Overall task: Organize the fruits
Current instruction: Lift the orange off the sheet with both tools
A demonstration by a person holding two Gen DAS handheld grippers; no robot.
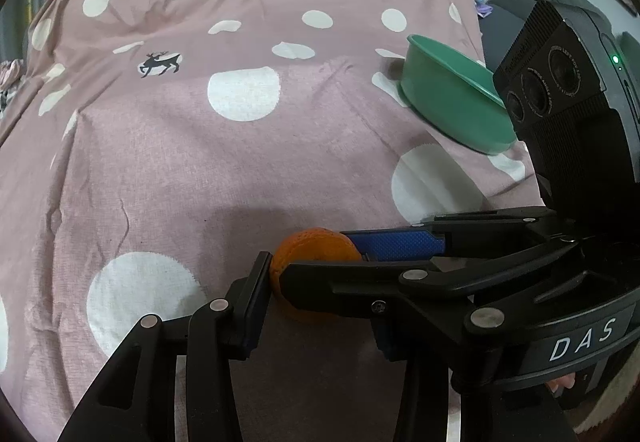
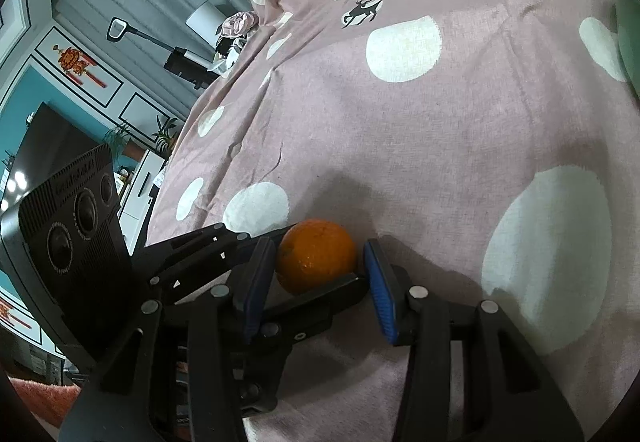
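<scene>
One orange (image 1: 316, 248) (image 2: 316, 254) lies on the pink dotted cloth (image 1: 200, 170) near its front edge. Both grippers close on it crosswise. My left gripper (image 1: 316, 290) comes from below in the left wrist view; its left pad (image 1: 260, 282) presses the orange's side, and its other finger is hidden behind the right gripper. My right gripper (image 1: 320, 254) reaches in from the right, blue pad (image 1: 400, 244) against the fruit. In the right wrist view the right gripper (image 2: 319, 244) brackets the orange, with the left gripper (image 2: 326, 254) crossing from the left.
A green plastic bowl (image 1: 452, 106) (image 2: 628, 22) stands on the cloth at the far right. The cloth drops off at its left edge (image 2: 192, 122), with room furniture, a lamp and curtains beyond. Open cloth stretches behind the orange.
</scene>
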